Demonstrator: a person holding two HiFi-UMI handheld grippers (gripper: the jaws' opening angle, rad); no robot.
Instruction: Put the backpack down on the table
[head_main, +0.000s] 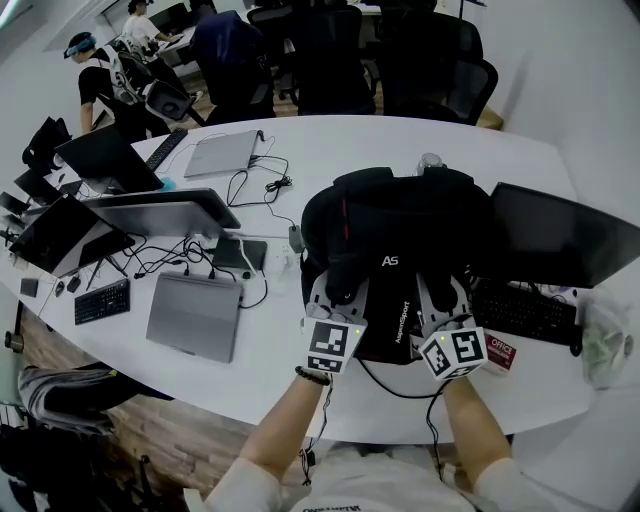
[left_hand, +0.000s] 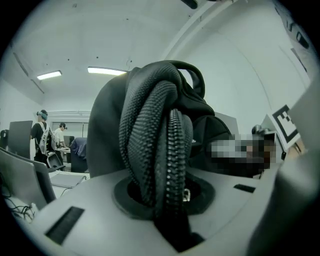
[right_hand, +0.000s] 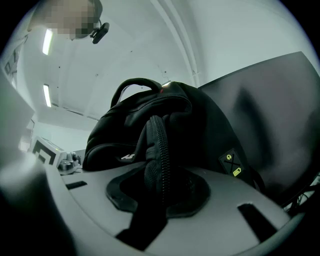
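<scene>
Two folds of the black fabric backpack (head_main: 400, 235) on the white table (head_main: 330, 140): left gripper (head_main: 332, 290) pinches one, right gripper (head_main: 445, 295) has slightly parted jaws straddling the other.

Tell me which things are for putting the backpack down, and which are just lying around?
For the job: backpack, table, left hand-held gripper, right hand-held gripper.

Just lying about: grey laptop, black keyboard, dark monitor, cables.

black backpack (head_main: 400, 240) on white table (head_main: 400, 140), left gripper (head_main: 335, 292) and right gripper (head_main: 445, 297) at its near side
</scene>
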